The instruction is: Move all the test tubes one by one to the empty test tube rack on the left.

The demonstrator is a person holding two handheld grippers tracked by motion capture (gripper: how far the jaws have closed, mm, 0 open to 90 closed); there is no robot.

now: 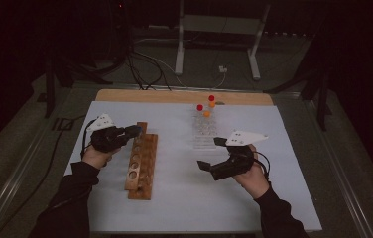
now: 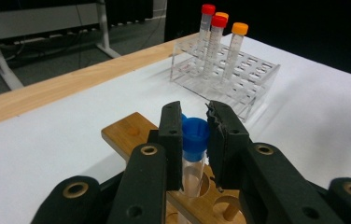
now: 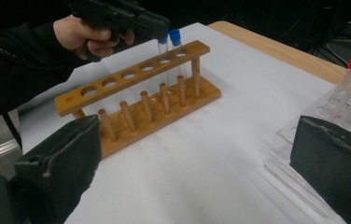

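Observation:
My left gripper [image 1: 136, 131] is shut on a blue-capped clear tube [image 2: 195, 140], which stands upright in a hole near the far end of the wooden rack [image 1: 142, 163]. The left gripper [image 2: 194, 122] clamps the cap from both sides. A second blue-capped tube [image 3: 175, 44] stands in the end hole beside it. My right gripper [image 1: 210, 153] hovers open at mid-table with nothing between its jaws, and in its own view the right gripper [image 3: 197, 154] faces the wooden rack [image 3: 136, 93]. A clear plastic rack [image 1: 204, 130] holds several red- and orange-capped tubes [image 2: 219, 42].
White sheet [image 1: 174, 198] covers the table, with a bare wooden strip [image 1: 174, 95] along the far edge. Beyond it are floor cables [image 1: 145, 69] and a metal stand [image 1: 179, 44]. Dark floor surrounds the table.

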